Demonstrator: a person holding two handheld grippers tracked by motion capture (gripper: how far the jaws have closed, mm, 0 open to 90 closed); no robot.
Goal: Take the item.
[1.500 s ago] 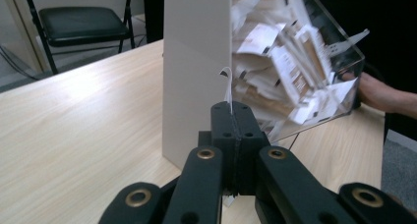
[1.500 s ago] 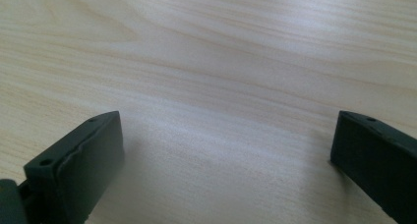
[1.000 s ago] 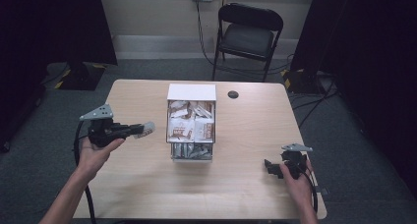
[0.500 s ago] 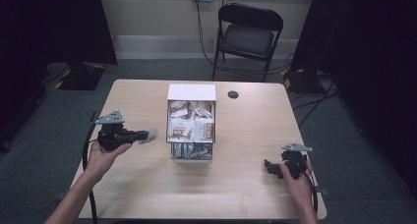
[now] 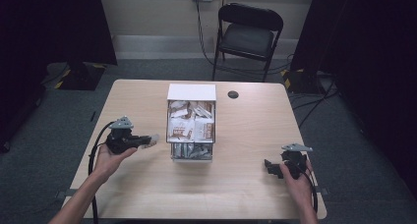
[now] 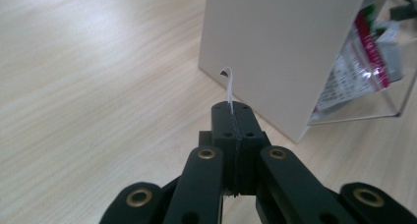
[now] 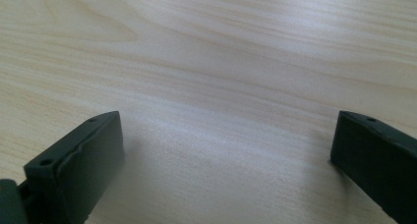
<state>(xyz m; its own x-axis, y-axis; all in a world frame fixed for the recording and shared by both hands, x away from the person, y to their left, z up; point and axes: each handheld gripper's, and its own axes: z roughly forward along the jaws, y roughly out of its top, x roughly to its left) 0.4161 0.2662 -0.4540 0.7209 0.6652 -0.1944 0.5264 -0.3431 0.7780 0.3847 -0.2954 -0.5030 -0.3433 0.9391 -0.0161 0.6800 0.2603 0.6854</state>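
A white box [image 5: 191, 92] with a clear front stands mid-table, holding several brown and white packets [image 5: 191, 126]. My left gripper [image 5: 143, 141] rests low over the table to the left of the box, shut on a thin white packet [image 5: 152, 137]. In the left gripper view the shut jaws [image 6: 233, 111] pinch the packet's edge [image 6: 229, 86], which stands up thin in front of the box's white side wall [image 6: 275, 52]. My right gripper [image 5: 273, 168] lies near the table's front right corner, and its jaws [image 7: 226, 135] are wide open over bare wood.
A small black round cap [image 5: 233, 94] sits on the table [image 5: 246, 135] behind the box to the right. A black folding chair [image 5: 248, 35] stands beyond the far edge. Cables trail from both grippers off the front edge.
My left gripper has come down and toward the person with the white packet in it, and now sits low beside the box. The right gripper has not moved.
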